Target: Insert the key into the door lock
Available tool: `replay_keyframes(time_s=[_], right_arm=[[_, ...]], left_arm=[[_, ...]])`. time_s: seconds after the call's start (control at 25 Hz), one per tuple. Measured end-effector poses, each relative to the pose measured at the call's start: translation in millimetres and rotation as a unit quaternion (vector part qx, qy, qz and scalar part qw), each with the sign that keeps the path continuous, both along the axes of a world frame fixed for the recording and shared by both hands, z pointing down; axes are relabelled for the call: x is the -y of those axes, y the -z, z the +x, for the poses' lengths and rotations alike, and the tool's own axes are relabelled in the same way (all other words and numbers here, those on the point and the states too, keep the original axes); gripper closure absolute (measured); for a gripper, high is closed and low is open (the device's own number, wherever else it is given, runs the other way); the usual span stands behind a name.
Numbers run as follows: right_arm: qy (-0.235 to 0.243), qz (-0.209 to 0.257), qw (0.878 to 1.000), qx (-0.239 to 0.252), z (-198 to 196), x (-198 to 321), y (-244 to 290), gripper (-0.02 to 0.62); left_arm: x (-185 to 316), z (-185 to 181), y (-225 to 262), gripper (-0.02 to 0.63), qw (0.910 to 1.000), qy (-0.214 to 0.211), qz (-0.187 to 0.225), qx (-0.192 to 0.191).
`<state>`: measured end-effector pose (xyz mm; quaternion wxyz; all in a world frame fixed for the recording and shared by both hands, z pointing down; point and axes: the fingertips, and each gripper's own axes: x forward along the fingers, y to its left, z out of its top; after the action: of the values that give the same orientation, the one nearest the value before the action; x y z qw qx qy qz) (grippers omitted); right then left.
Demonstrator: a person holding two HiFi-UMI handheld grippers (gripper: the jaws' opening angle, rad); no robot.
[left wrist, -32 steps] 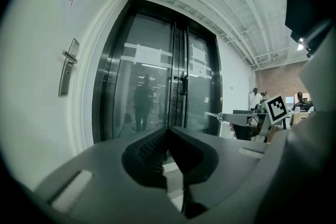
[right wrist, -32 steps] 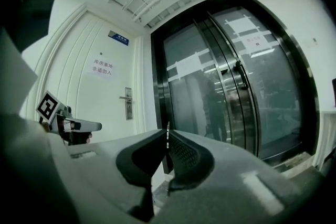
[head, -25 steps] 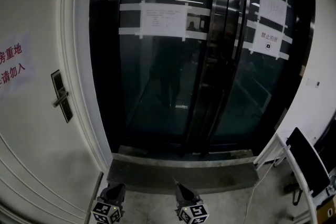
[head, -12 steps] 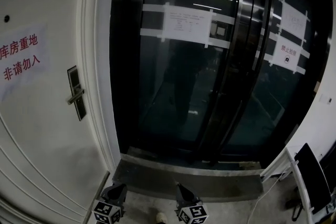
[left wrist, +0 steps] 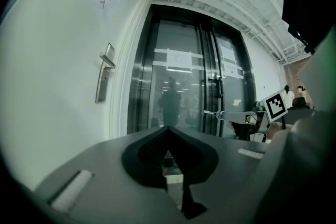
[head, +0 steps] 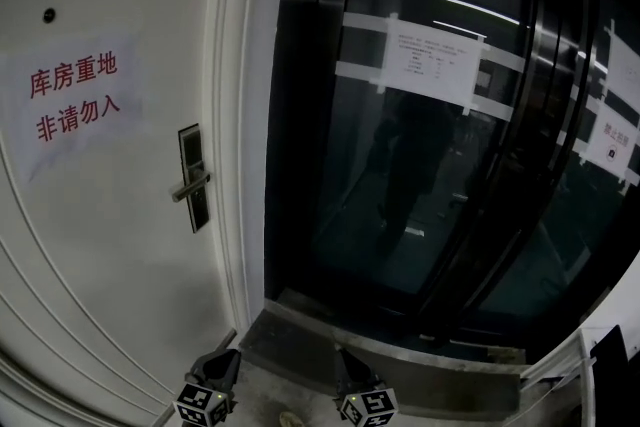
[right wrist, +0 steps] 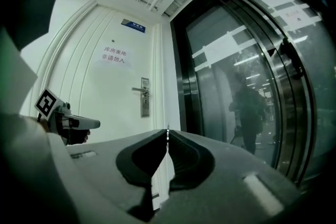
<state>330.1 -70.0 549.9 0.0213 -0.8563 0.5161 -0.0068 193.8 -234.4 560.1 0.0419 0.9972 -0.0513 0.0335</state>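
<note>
Ahead and slightly left of the right gripper [right wrist: 167, 139], the lock [right wrist: 144, 97] stands well apart on the white door [right wrist: 113, 107]. That gripper's jaws pinch a thin key [right wrist: 167, 130]; the left gripper [left wrist: 167, 131] is closed, empty.

lock plate [head: 190, 150]: approach open | door handle [head: 188, 187]: juts across it | door frame [head: 240, 115]: just right

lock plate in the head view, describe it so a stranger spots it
Find the white door left of the dark glass doors. Near its right edge, below and right of the red-lettered paper sign, stands a narrow dark lock plate. It alone carries a metal lever handle pointing left.
</note>
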Motion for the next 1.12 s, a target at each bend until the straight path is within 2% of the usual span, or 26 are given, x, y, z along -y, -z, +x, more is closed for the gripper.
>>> replay_keyframes(time_s=[0.24,0.6,0.76,0.96,1.12], right_arm=[[0.062,-0.005,0.998,-0.008,24.5,61.2,9.5,0.584],[0.147,-0.01,0.988,-0.042,59.9,144.2,16.9,0.584],[0.184,-0.023,0.977,-0.109,69.2,180.8,19.7,0.584],[0.217,-0.032,0.953,-0.21,74.6,222.9,48.3,0.584],[0.225,-0.042,0.925,-0.304,91.0,254.1,59.1,0.584]], left_arm=[[44.7,4.7,2.7,0.604,0.998,0.063,-0.003,0.003],[92.8,8.5,0.7,0.604,0.9892,0.147,0.002,-0.003],[109.7,5.1,-6.0,0.604,0.983,0.183,0.002,-0.003],[120.5,0.8,1.6,0.604,0.9745,0.224,0.004,0.0],[127.2,0.6,-1.7,0.604,0.9691,0.247,0.009,0.001]])
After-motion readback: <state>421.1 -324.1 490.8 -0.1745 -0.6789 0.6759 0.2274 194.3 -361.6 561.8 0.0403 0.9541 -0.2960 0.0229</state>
